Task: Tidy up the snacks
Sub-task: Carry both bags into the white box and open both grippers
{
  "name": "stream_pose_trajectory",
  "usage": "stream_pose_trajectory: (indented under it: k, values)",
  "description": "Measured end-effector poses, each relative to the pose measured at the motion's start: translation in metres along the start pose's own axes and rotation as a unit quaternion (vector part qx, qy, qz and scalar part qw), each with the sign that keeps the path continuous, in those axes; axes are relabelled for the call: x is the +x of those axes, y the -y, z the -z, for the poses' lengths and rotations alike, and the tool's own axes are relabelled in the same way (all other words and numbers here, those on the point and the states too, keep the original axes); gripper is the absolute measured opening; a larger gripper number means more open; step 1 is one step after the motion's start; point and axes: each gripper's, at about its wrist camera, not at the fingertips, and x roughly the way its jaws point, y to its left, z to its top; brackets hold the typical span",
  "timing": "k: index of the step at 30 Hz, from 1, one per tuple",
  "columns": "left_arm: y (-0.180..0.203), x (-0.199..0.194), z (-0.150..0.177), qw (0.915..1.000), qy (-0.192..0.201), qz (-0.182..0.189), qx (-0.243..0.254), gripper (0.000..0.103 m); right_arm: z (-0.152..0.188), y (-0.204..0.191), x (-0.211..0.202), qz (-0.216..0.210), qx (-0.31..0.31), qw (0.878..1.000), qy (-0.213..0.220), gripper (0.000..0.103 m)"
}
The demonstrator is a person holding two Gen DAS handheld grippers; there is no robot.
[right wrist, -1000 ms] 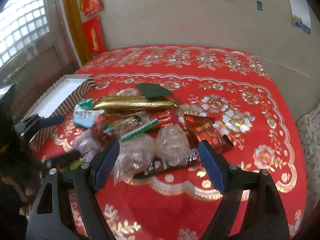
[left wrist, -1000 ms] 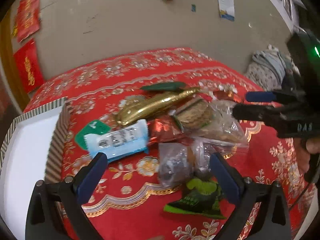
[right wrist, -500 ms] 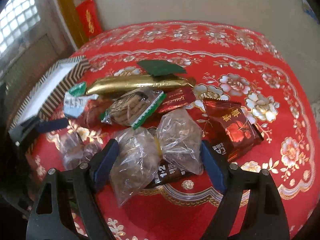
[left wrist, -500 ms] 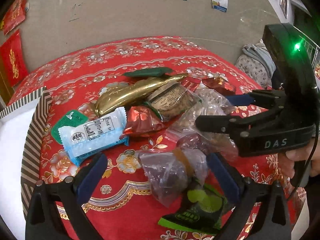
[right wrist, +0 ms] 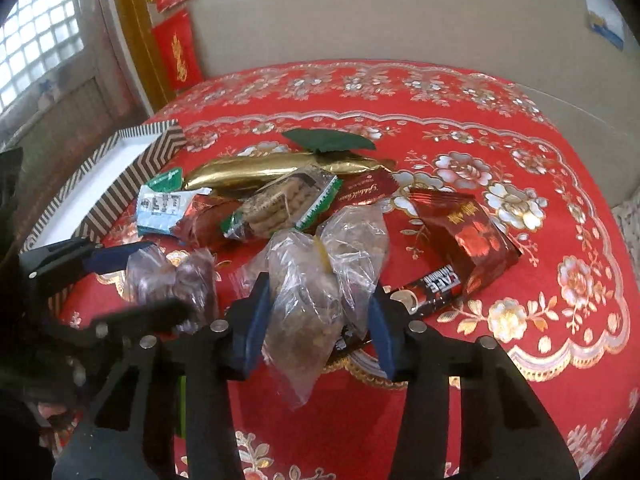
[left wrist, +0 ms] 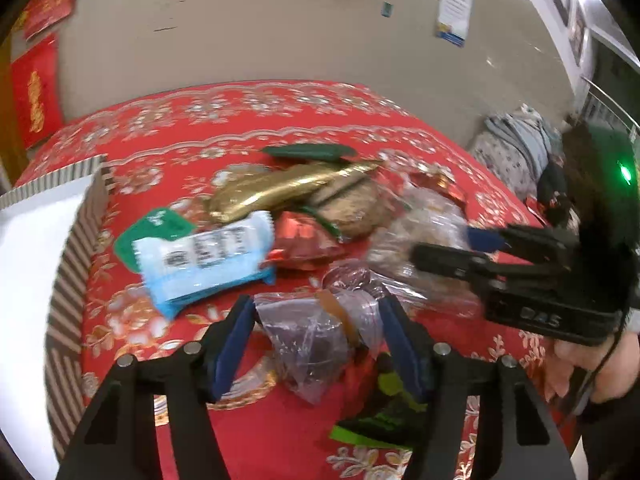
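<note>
Red floral tablecloth (left wrist: 280,128) carries the snack pile; from the left wrist, the left gripper (left wrist: 316,340), jaws just closing, pinches a clear plastic bag of dark snacks (left wrist: 312,332) at the near edge. From the right wrist, the right gripper (right wrist: 316,320), likewise closing, clamps a clear bag of brown snacks (right wrist: 316,280), striped cardboard box (right wrist: 132,168) far left.

Green packet (left wrist: 380,412) mostly hidden behind jaws.
</note>
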Motion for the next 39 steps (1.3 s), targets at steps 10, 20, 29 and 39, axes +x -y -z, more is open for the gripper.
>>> stream_pose_trajectory:
  k: [10,20,29,39]
  values:
    - [-0.014,-0.042,-0.001,0.9981,0.057,0.004,-0.021,0.066,0.001,-0.01,-0.057,-0.017,-0.005,0.998,0.065,0.044]
    - [-0.109,-0.145,0.027,0.9846,0.129,-0.085,-0.082,0.065,-0.038,-0.103,-0.059,-0.125,-0.047,0.987,0.09,0.044]
    - [-0.18,-0.171,0.051,0.9647,0.121,-0.185,-0.143,0.045,-0.06,-0.218,-0.018,-0.187,-0.11,0.973,0.081,0.044]
    - [-0.184,-0.162,0.057,0.9565,0.098,-0.229,-0.152,0.034,-0.053,-0.256,0.005,-0.187,-0.138,0.971,0.057,0.044]
